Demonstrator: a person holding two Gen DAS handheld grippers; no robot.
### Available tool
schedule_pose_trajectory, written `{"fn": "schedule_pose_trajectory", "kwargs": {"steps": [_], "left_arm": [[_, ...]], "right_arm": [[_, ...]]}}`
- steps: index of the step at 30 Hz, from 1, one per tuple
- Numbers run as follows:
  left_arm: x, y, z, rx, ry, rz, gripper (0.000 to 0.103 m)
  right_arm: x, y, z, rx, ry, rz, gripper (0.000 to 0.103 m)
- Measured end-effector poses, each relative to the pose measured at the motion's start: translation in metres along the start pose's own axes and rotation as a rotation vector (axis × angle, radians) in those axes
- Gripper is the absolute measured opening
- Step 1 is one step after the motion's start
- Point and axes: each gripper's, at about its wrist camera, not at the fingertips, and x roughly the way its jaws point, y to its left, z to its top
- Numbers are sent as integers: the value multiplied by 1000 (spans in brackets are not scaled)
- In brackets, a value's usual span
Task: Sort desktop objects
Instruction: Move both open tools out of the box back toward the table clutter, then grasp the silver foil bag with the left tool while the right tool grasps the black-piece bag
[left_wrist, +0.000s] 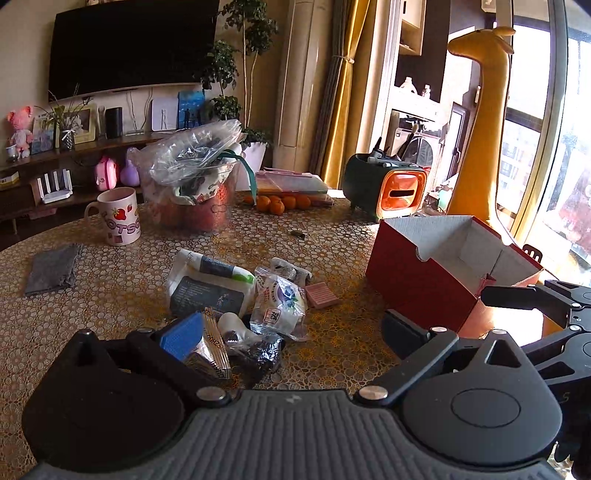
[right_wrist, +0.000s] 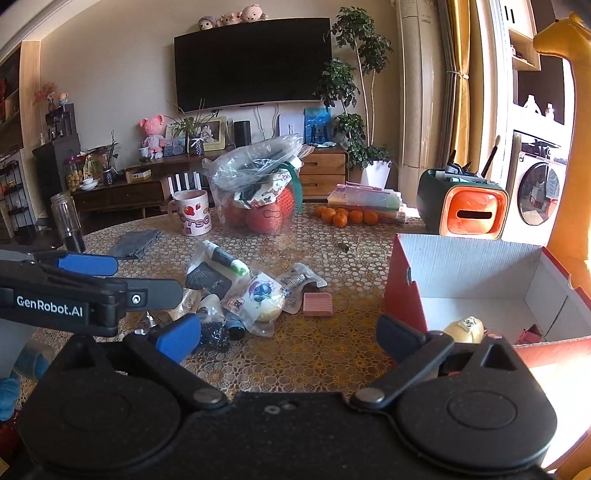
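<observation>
A heap of small packets (left_wrist: 236, 295) lies on the patterned table: a white pouch with a dark label (left_wrist: 207, 291), a clear bag with a blueberry picture (left_wrist: 279, 306), a pink pad (left_wrist: 322, 294) and a dark foil packet (left_wrist: 258, 352). The heap also shows in the right wrist view (right_wrist: 240, 291). My left gripper (left_wrist: 291, 332) is open, its left finger beside a striped packet (left_wrist: 214, 343). My right gripper (right_wrist: 286, 334) is open and empty, between the heap and an open red box (right_wrist: 480, 280). A yellow packet (right_wrist: 463, 326) lies in the box.
A strawberry mug (left_wrist: 118, 216), a grey cloth (left_wrist: 53, 269), a plastic bag over red fruit (left_wrist: 192, 177), several oranges (left_wrist: 282, 203) and a green-and-orange organiser (left_wrist: 384, 188) stand further back. The left gripper (right_wrist: 85, 291) reaches in at the left of the right wrist view.
</observation>
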Motion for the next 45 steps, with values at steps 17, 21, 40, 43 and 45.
{"fn": "schedule_pose_trajectory", "kwargs": {"steps": [17,21,40,43,45], "left_arm": [[19,47,-19,-47,-3,118,103],[25,62,-22,-88,9,134,103],[68,88,-29,-117,54,166,102],[78,91,-30,-122,67,177,102],[84,94,-31,-120,73,189,102]], "right_arm": [[41,32,-7,-26,9,11,102],[50,39,-8,-20,-10,8,102],[109,61,-19,-69,55,16,102],[118,62,-23,-69,70,9,97],[126,63,-26,-62,86,-2,92]]}}
